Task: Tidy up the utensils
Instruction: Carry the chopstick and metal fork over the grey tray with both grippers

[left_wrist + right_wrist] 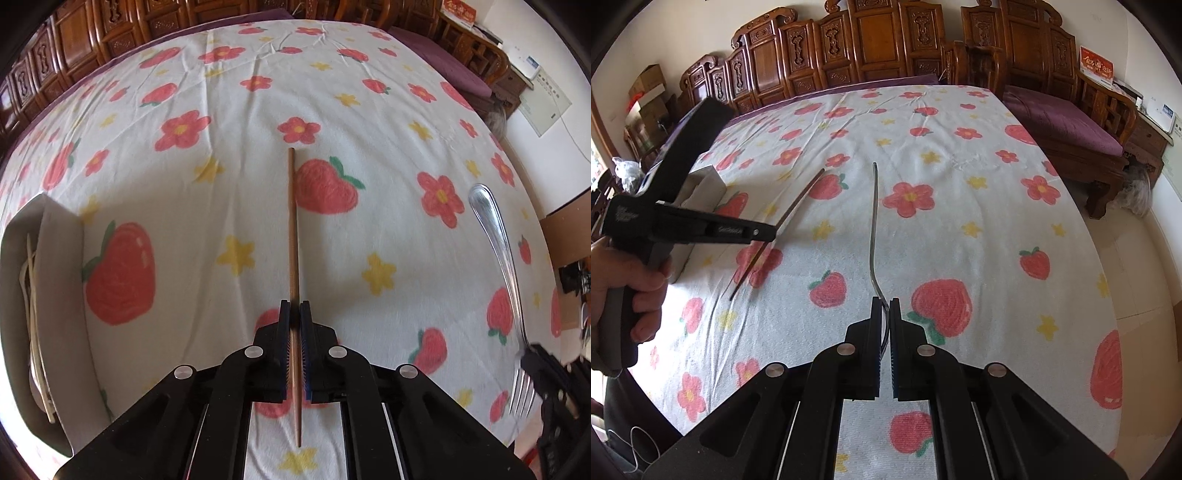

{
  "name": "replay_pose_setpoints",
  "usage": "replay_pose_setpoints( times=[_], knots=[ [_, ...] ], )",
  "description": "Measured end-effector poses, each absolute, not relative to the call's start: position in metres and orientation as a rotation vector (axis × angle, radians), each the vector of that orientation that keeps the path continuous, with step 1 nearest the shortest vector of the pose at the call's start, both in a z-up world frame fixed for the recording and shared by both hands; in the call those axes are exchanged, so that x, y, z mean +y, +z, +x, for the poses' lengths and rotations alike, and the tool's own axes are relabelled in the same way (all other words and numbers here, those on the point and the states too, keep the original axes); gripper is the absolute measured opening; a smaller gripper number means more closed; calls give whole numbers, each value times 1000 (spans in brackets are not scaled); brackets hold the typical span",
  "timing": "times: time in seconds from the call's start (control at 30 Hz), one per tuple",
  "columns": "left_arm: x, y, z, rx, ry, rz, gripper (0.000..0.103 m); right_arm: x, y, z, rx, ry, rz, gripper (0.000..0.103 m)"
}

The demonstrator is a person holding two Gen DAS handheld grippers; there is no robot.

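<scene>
Left gripper: black plastic body, blue ribbed pads lining the fingers, four round silver pivot screws set behind them. Right gripper: identical build. A black pistol-style handle is gripped by a bare hand.

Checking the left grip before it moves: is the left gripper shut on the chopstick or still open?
Shut on it: the left gripper has its pads pressed against the brown chopstick, which runs straight between them.
</scene>
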State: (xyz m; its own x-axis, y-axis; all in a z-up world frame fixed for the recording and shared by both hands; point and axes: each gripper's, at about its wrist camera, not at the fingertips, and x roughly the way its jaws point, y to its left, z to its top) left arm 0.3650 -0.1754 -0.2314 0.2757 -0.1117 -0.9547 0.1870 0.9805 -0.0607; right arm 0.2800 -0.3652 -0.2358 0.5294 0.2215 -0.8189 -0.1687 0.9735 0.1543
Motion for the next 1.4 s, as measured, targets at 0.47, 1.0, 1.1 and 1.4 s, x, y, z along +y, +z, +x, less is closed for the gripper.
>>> replay_pose_setpoints(
  times=[0.47,1.0,1.1,1.4],
  knots=[
    [-150,-190,331,1177,-251,69,4,-352,-231,274,978,275,61,5],
    [-107,-149,301,1081,-248,52,4,-327,-219,265,955,335,45,5],
    [-93,-144,298,1069,-235,41,4,-321,-216,263,946,348,37,5],
    [-47,-129,288,1022,-196,7,4,-292,-209,268,925,382,-2,5]
  ],
)
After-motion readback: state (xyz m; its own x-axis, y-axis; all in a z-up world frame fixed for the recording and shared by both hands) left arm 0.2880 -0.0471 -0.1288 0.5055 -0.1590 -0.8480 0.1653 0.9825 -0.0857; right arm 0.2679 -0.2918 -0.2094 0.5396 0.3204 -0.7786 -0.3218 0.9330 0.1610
